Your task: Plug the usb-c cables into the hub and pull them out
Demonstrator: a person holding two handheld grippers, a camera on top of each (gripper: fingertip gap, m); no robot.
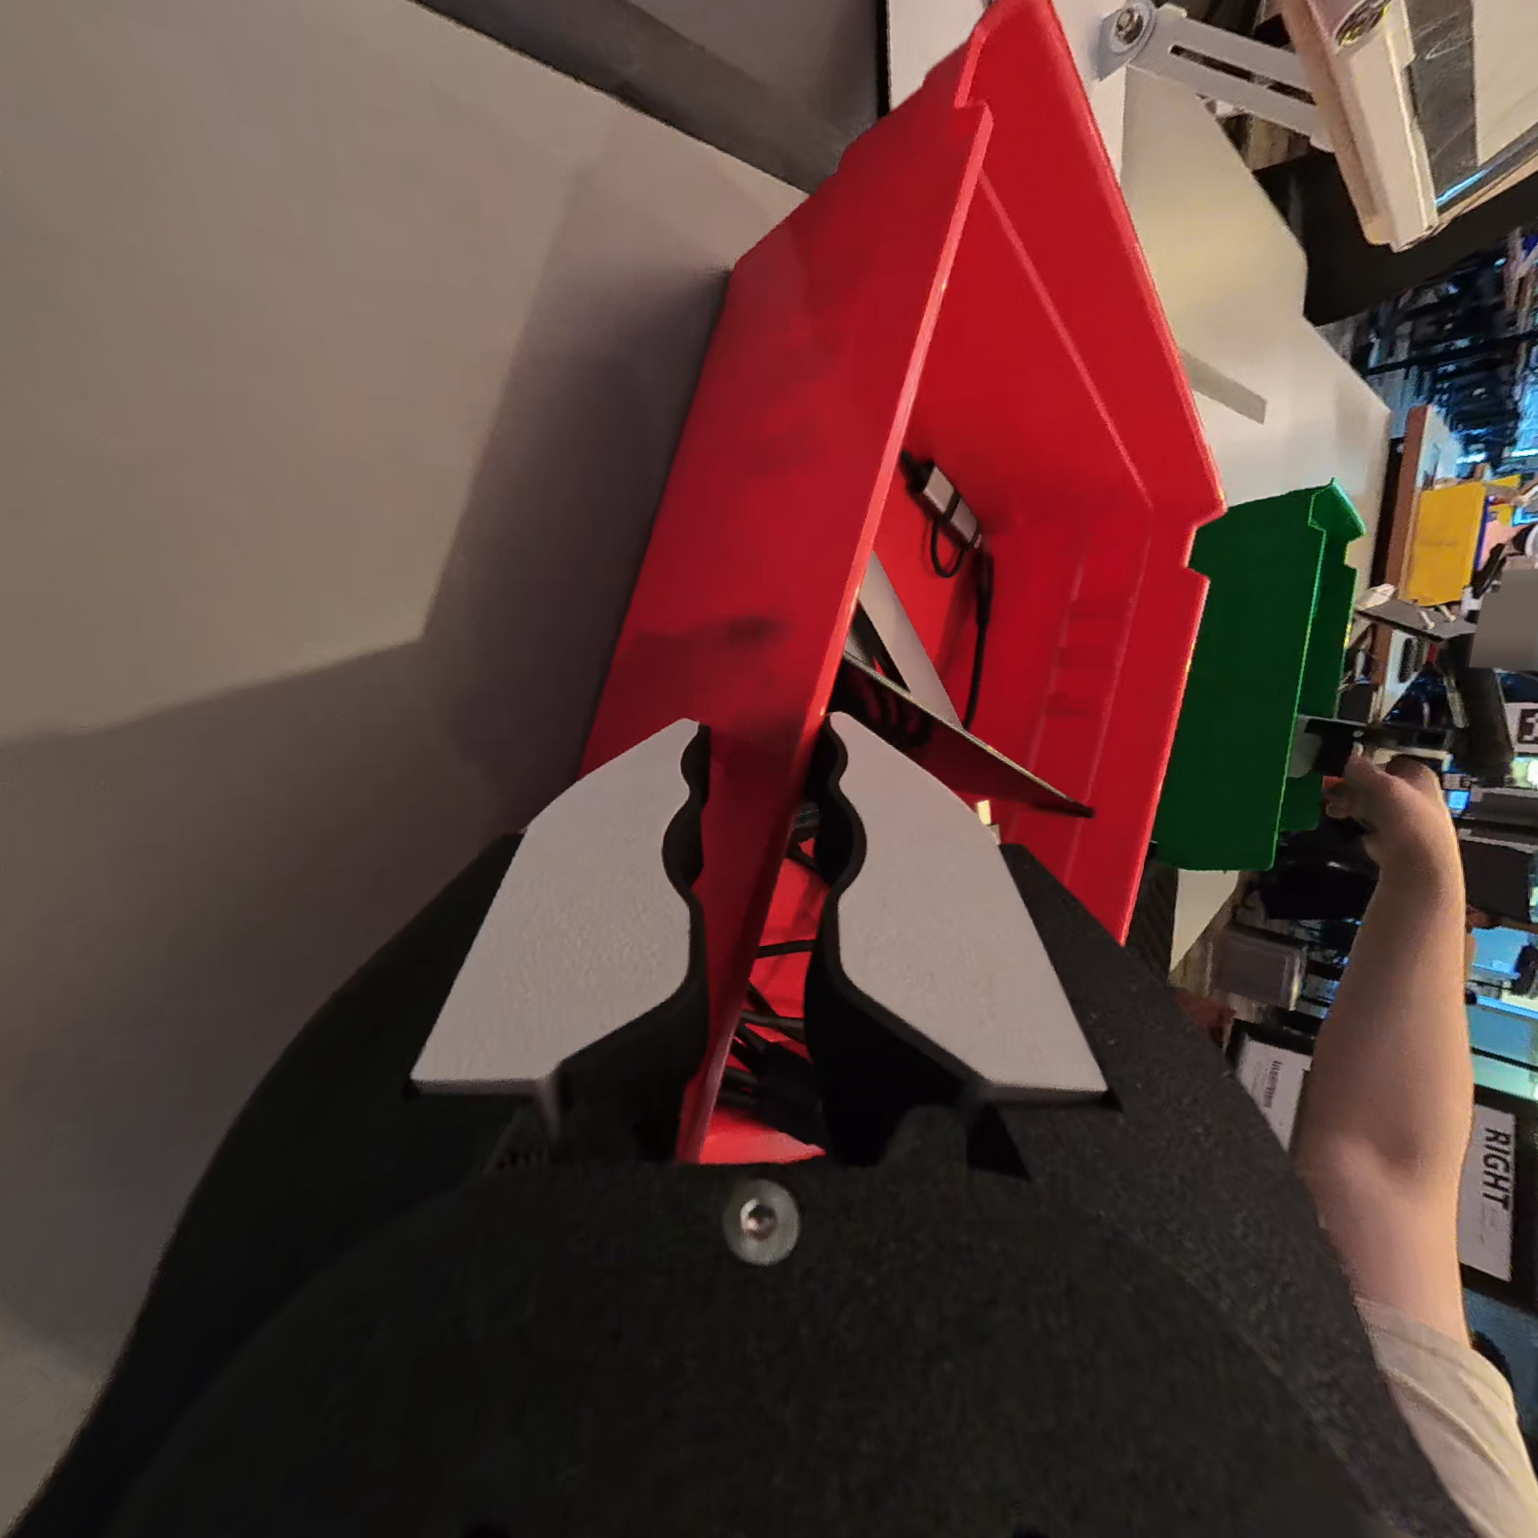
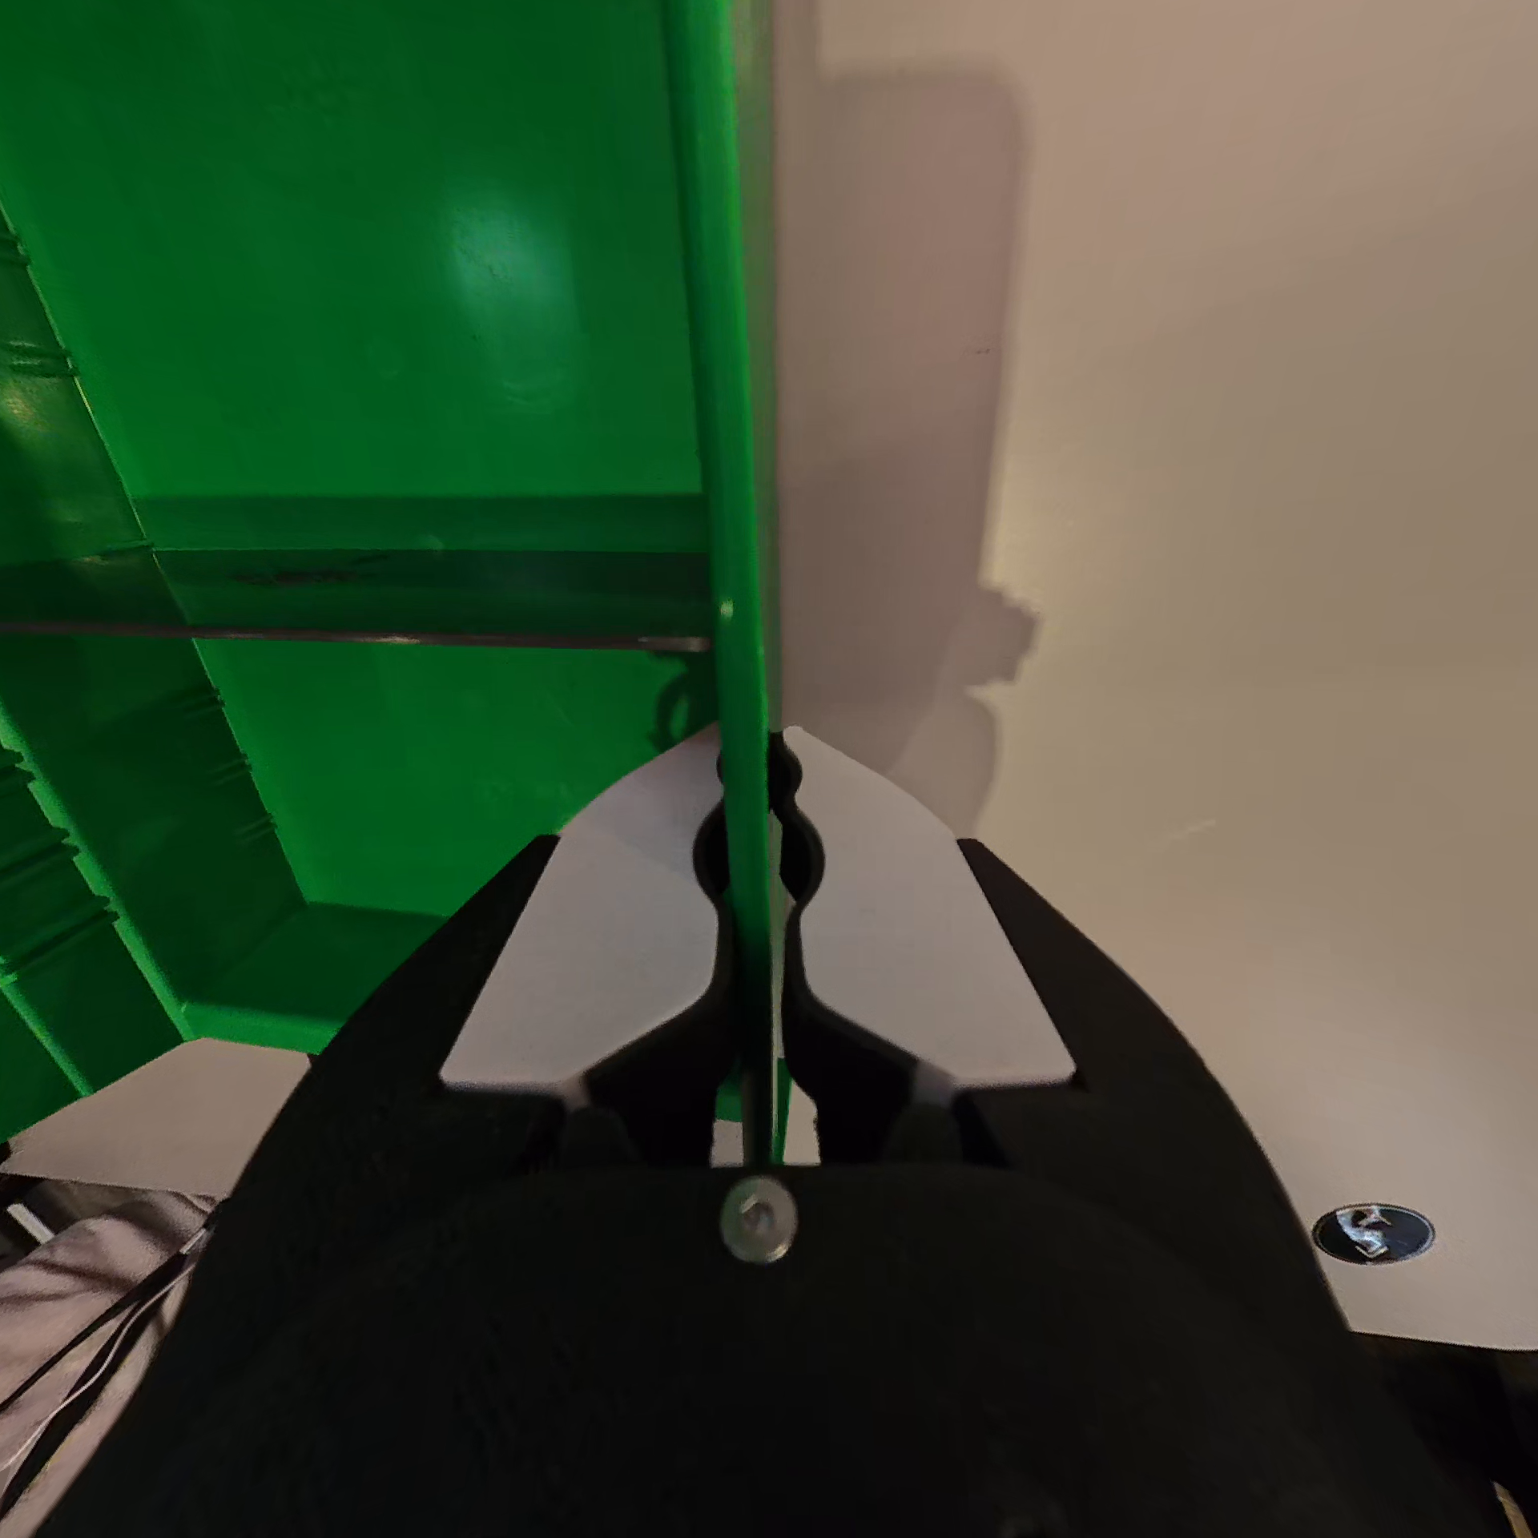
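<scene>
On the white table (image 1: 250,416), the left gripper (image 1: 766,741) straddles the near wall of the red bin (image 1: 1065,466), 1 finger either side — whether the pads press it, I cannot tell. Inside the bin, toward 1 o'clock from the tips, lies the silver hub (image 1: 945,498) with black cables (image 1: 980,616) trailing from it; more cables sit near the tips. A green bin (image 1: 1248,691) stands at 3 o'clock just beside the red one. The right gripper (image 2: 751,736) is clamped on the green bin's (image 2: 374,291) side wall — bin interior at 10 o'clock, bare table (image 2: 1248,416) at 2 o'clock.
</scene>
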